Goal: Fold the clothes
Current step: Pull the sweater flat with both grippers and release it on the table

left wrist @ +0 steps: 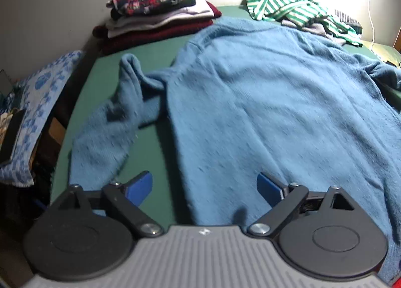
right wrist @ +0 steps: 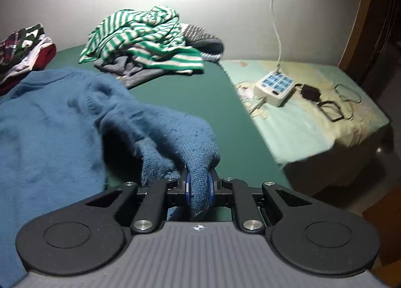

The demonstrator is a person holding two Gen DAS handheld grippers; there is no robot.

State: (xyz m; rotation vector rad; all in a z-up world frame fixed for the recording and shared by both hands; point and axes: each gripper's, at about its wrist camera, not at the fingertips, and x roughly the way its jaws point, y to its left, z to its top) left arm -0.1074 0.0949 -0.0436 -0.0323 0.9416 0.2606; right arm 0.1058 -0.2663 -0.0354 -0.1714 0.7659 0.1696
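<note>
Sweater [left wrist: 263,102], blue knit, lies spread across the green bed [left wrist: 140,67] and fills the centre of the left wrist view; one sleeve [left wrist: 107,125] trails toward the lower left of that frame. In the right wrist view the other sleeve [right wrist: 175,132] rises off the body of the garment toward lower centre.

We note the right gripper [right wrist: 199,186] pinching that sleeve's cuff between its blue pads, jaws pressed close on the knit. The left gripper [left wrist: 204,185] hangs with jaws spread wide over the sweater's near edge and grips nothing.

Step in hand, as we judge it: carrying the pinched sleeve across the body for the first fold. To do it well we would keep the cuff low and lay it flat across the chest, so the thick knit does not bunch at the shoulder. The free gripper could pin the hem, or take the slack sleeve next and mirror the move.

Folded pile [left wrist: 160,12] sits upper left in the left wrist view; striped heap [right wrist: 142,37], still unfolded, sits upper centre in the right wrist view. A white power strip [right wrist: 274,86] lies at right.

Writing: none legible. The small mark on each gripper body may be a logo, but it is too small to read.
</note>
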